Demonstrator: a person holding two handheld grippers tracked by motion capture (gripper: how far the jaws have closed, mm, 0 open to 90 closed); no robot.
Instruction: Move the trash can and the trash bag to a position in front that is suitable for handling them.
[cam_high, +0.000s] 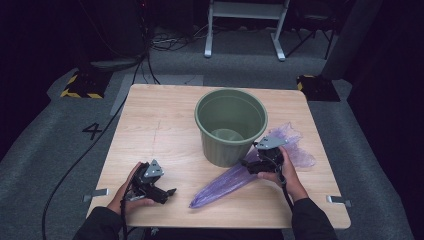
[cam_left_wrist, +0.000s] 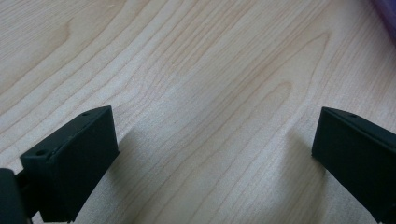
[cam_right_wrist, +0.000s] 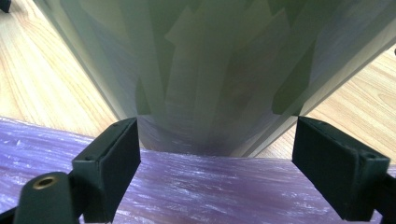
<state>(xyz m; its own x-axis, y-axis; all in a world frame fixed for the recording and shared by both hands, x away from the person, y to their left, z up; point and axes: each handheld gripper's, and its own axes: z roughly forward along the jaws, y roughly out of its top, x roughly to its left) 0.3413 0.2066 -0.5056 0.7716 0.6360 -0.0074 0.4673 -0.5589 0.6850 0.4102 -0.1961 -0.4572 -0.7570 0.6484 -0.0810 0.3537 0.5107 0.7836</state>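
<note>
The thin purple plastic bag (cam_high: 240, 175) looks light, soft and slippery; pinch a gathered fold beside the green ribbed plastic bucket (cam_high: 231, 125). Right gripper (cam_high: 250, 164) and left gripper (cam_high: 167, 194) are both wide open, holding nothing.

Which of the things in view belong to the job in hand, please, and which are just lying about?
Belonging to the job:
- purple plastic bag, lying flat on the table
- green bin, standing upright beside it
- right hand-held gripper, open over the bag
- left hand-held gripper, open over bare wood

Just lying about:
- white frame on the floor
- cables on the floor
</note>
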